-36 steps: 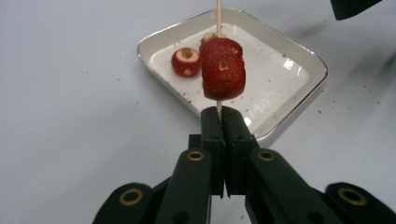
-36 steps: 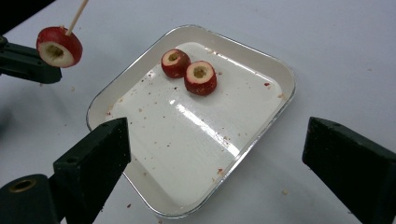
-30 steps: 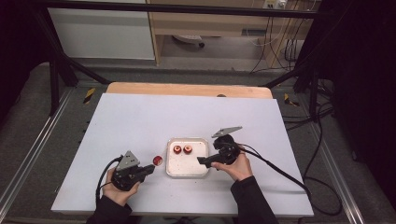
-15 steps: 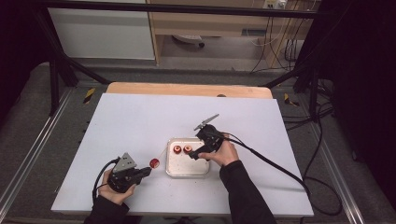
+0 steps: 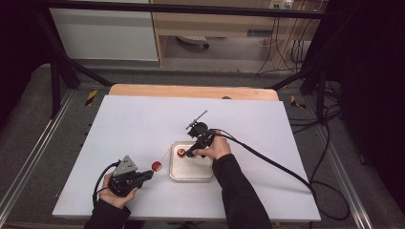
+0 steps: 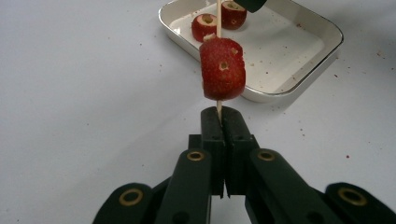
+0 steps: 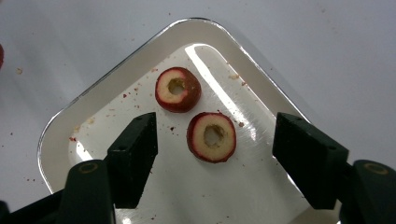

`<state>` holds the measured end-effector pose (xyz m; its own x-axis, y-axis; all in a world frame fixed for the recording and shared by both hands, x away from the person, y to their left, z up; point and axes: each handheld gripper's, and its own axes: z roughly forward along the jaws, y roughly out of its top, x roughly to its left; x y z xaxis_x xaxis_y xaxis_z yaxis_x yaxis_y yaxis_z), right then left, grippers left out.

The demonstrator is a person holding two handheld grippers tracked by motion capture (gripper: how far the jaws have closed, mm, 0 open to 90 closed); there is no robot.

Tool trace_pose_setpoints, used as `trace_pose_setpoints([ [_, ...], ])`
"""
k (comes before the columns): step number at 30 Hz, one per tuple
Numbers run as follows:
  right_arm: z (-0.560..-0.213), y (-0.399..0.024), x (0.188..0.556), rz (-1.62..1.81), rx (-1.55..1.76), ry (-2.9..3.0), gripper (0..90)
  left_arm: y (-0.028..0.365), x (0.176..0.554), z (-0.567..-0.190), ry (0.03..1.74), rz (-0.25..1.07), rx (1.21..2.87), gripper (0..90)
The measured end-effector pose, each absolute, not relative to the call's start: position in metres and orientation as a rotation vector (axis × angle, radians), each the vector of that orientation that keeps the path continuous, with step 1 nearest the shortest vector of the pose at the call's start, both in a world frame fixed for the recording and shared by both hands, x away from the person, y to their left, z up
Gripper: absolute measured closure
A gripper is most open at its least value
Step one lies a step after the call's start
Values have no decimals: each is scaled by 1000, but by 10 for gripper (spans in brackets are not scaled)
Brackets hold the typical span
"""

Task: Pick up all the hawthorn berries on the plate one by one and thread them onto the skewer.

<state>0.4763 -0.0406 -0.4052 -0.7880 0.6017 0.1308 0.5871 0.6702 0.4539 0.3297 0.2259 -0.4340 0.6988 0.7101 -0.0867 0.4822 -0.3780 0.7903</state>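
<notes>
Right hand-held gripper moved from tray's right edge to over tray; jaws just closing, apart, straddling near fruit ring, pads not touching. Second ring just beyond it in tray. Rings light, soft, cored, likely bruise: you pinch red rim gently. Left hand-held gripper clamped on skewer, left of tray, one fruit piece threaded.

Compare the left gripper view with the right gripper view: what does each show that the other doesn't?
Left gripper view: the left gripper shut on a skewer with one red fruit piece threaded on it. Right gripper view: the right gripper, fingers apart and just closing, either side of the nearer cored piece, not touching it. Both: the white tray with two cored pieces.
</notes>
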Motion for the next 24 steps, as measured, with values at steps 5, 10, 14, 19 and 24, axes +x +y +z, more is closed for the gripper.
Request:
trace_pose_setpoints([
  [5,-410,-41,482,720,1049,2877,436,225,330,-434,909,336,2054,885],
  [10,-412,-41,485,717,1064,2905,496,226,330,-435,913,331,2053,885],
  [14,-413,-41,486,717,1071,2918,537,226,330,-435,912,332,2054,885],
  [19,-414,-40,487,726,1071,2930,568,226,330,-435,915,332,2054,885],
  [24,-415,-40,488,710,1069,2942,611,226,330,-435,913,334,2056,885],
])
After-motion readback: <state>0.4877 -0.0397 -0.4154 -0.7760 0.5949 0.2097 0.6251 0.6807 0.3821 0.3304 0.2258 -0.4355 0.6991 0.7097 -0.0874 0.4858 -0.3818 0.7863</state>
